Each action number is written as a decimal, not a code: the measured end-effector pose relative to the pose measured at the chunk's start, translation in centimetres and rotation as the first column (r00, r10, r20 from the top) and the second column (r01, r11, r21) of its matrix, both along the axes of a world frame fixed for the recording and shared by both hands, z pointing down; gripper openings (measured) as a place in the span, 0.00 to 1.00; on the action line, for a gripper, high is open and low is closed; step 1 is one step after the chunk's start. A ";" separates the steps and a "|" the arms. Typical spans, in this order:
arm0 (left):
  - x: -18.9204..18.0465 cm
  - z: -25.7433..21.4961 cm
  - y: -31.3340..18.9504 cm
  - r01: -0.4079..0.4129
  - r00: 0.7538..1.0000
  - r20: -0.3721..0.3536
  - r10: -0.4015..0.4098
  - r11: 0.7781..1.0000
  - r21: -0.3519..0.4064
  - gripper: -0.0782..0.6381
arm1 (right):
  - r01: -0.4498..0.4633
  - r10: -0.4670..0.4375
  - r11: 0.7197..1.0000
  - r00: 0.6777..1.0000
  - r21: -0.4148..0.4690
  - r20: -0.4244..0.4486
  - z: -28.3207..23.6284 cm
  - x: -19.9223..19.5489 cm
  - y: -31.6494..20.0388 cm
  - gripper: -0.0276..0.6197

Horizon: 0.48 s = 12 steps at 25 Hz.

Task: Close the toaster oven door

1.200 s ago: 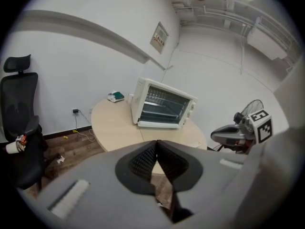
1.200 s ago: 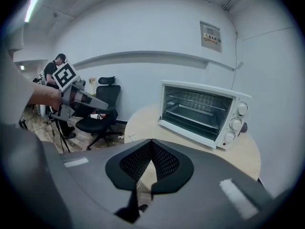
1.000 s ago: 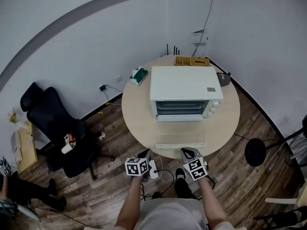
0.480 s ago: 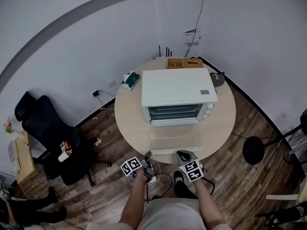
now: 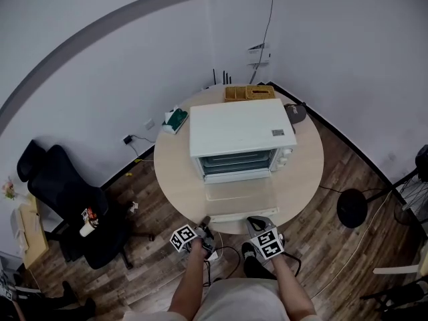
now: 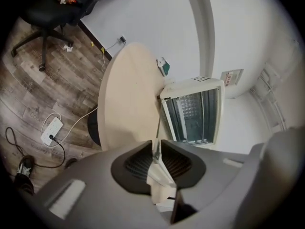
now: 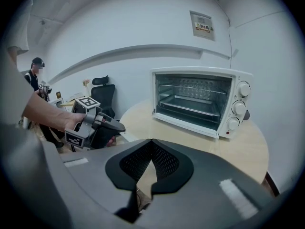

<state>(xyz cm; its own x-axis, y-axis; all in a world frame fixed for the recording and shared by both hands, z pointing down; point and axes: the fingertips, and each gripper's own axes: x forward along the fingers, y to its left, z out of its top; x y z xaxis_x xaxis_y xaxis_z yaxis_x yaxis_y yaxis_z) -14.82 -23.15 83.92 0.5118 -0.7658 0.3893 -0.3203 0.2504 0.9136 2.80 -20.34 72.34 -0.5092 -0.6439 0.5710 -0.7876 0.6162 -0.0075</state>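
Observation:
A white toaster oven [image 5: 241, 131] stands on the round wooden table [image 5: 304, 172]. Its glass door [image 5: 239, 194] hangs open, lying flat toward me, with the white handle [image 5: 244, 215] near the table's front edge. Both grippers hover just off that edge, below the handle and not touching it. My left gripper [image 5: 205, 221] is shut and empty. My right gripper [image 5: 253, 222] is shut and empty too. The open oven cavity [image 7: 196, 99] shows in the right gripper view, where the left gripper [image 7: 118, 126] also appears. In the left gripper view the oven [image 6: 193, 111] lies ahead.
A green box [image 5: 175, 120], a wooden organiser [image 5: 248, 93] and a dark round object [image 5: 295, 113] sit behind the oven. A black office chair [image 5: 61, 187] stands at the left, a round stand base [image 5: 352, 208] at the right. A power strip [image 6: 51, 130] and cables lie on the floor.
The table and oven have shifted up and left in the head view. Both grippers sit slightly lower in it, still shut, near the table's front edge.

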 end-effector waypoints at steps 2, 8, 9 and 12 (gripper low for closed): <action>0.1 -0.5 0.0 0.000 1.000 -0.003 0.000 1.000 0.005 0.27 | -0.003 0.003 1.000 1.000 -0.007 -0.017 0.8 0.1 0.3 0.04; 0.0 -3.5 -0.8 -0.009 1.000 -0.010 0.010 0.998 0.063 0.25 | 0.049 -0.045 0.998 0.989 0.029 -0.141 1.7 -0.6 0.7 0.04; 0.0 -3.8 -0.9 -0.011 1.000 -0.007 0.012 0.998 0.066 0.25 | 0.065 -0.057 0.997 0.983 0.042 -0.176 1.9 -0.6 0.7 0.04; 0.1 -4.5 -1.1 0.001 1.000 -0.024 0.001 0.997 0.072 0.25 | 0.120 -0.092 0.990 0.945 0.073 -0.313 2.8 -0.3 0.7 0.05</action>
<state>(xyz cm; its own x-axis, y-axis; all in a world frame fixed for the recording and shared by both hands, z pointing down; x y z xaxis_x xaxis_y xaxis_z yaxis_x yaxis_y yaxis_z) -14.70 -24.20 79.44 0.5205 -0.7913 0.3209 -0.2977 0.1840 0.9368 2.51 -19.61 75.09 -0.3855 -0.6517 0.6531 -0.6728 0.6830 0.2844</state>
